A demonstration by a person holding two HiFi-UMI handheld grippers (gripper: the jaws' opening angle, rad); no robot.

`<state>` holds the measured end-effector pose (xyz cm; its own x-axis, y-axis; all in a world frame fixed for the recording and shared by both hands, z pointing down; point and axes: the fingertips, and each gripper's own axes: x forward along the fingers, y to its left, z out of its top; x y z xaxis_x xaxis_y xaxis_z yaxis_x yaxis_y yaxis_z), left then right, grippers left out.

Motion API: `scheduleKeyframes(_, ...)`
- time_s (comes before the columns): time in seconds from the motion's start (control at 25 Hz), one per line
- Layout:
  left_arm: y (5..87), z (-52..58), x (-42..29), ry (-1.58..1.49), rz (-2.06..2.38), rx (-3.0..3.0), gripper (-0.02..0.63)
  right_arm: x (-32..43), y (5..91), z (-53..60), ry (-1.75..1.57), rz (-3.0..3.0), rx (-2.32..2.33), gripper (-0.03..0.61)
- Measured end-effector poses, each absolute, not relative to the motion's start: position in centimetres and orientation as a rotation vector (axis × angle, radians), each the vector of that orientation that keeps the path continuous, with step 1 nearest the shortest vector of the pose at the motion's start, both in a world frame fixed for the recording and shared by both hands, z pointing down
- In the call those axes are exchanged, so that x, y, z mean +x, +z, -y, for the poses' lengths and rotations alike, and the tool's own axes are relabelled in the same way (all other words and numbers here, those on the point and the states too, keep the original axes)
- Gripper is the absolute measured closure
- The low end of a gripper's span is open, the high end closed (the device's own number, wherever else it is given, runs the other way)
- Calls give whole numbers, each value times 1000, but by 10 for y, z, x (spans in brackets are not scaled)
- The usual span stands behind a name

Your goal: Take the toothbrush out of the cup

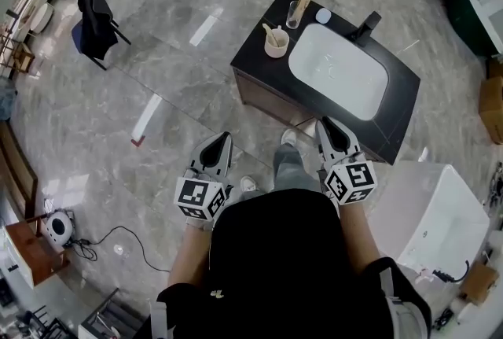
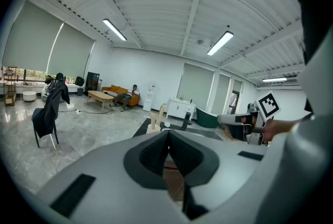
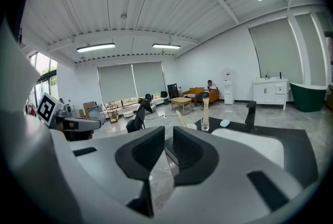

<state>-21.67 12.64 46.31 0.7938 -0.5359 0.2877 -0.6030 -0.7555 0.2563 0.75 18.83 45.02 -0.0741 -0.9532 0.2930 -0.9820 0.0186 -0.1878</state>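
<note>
There are two grippers. The left gripper (image 1: 224, 138) and the right gripper (image 1: 324, 123) both have their fingers squeezed together, holding nothing. One toothbrush (image 1: 271, 33) stands in one cream cup (image 1: 277, 46), at 9 o'clock from the one white sink (image 1: 338, 70). One clear glass (image 1: 293, 15) stands near the cup, at 1 o'clock.

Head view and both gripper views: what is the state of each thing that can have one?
toothbrush, standing in the cup, leaning
cup, upright on the counter
glass, upright, something tan inside
basin, empty
left gripper, shut, empty
right gripper, shut, empty
</note>
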Motion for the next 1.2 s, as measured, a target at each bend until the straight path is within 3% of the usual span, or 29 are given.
scheduleKeyframes(0.64, 463, 5, -81, 385, 1000, 2645, 591, 127, 449, -28, 551, 2339, 1924, 512)
scheduleKeyframes(1.2, 488, 61, -56, 517, 985, 2658, 589, 151, 454, 14, 603, 2301, 1947, 512)
